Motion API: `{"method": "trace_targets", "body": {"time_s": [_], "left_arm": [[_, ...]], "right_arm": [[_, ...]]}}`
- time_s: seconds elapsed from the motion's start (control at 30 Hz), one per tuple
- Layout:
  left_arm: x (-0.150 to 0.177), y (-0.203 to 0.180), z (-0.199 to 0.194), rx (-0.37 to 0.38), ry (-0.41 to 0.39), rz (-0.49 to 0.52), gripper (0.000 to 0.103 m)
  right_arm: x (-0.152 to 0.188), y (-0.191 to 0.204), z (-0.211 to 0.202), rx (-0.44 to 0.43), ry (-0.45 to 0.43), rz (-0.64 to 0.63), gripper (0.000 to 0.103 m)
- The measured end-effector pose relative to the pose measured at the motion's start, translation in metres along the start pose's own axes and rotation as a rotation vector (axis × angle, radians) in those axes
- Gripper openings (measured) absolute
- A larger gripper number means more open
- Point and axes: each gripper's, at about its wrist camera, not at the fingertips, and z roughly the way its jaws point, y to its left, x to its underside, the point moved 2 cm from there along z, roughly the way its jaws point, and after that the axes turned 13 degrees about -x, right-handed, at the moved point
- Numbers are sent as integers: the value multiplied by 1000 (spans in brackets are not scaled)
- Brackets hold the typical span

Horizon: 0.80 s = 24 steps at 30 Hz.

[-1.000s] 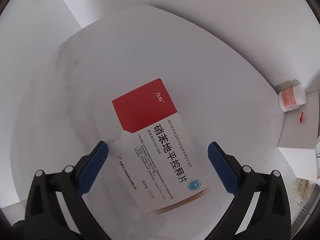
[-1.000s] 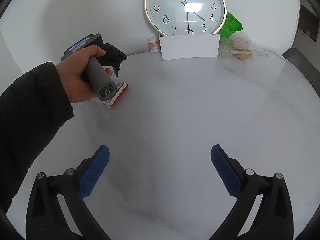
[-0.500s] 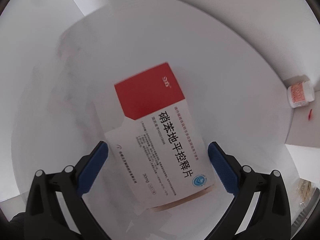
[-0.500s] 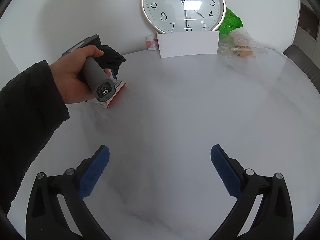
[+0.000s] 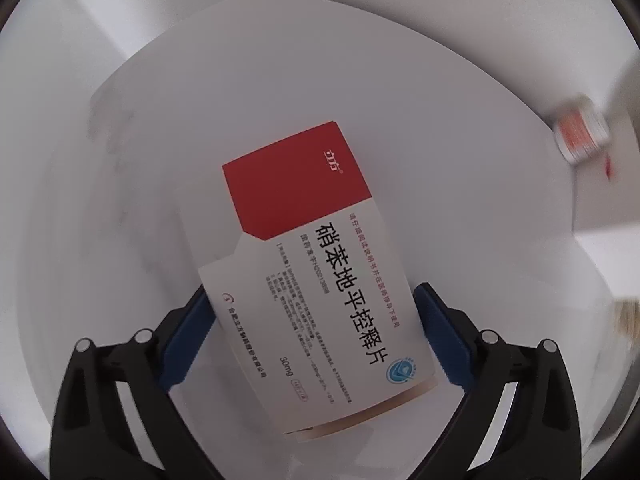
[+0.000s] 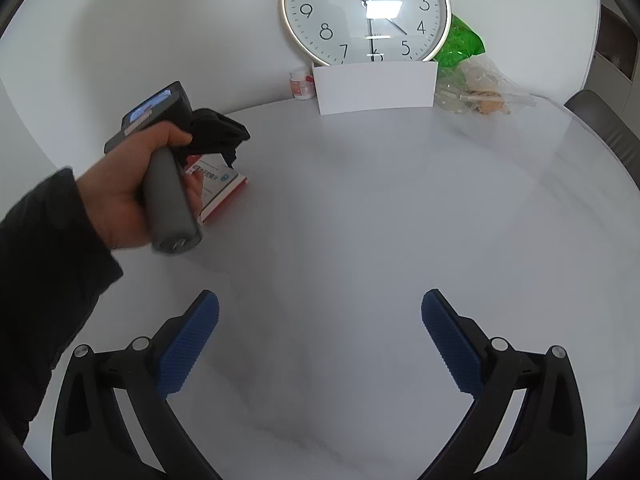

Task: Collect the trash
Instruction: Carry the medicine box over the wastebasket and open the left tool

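Compared with a second ago, when the medicine box (image 5: 320, 276) lay mostly ahead of the left gripper (image 5: 316, 340), its near half now sits right between the jaws. They look no narrower than before, and the blue pads (image 5: 438, 336) sit at the box's long edges; whether they're actually pressing on it I can't tell. The box itself is a flat white carton with a big red panel at the far end, black Chinese lettering down the middle and a little blue logo near the jaws. It's lying skewed on the white surface (image 5: 440, 160). Over on the other side, the right gripper (image 6: 320, 336) hangs with jaws wide apart, nothing between them.
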Motion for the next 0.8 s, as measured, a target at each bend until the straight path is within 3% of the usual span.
{"method": "trace_targets", "body": {"time_s": [0.1,0.17,0.3,0.4,0.6,0.8], "left_arm": [[11,-3,-7,64,-44,94,92],[25,-2,-20,104,-123,188,92],[88,14,-54,160,-287,405,92],[141,34,-70,213,-319,540,92],[248,79,-102,309,-367,758,92],[389,121,-130,400,-378,961,92]], "right_arm": [[2,4,-6,7,-7,-9,100],[4,6,-12,16,-15,-12,100],[17,10,-25,40,-23,-3,100],[37,6,-45,67,-29,15,100],[111,-12,-105,161,-25,78,101],[219,-40,-176,251,-8,218,100]]}}
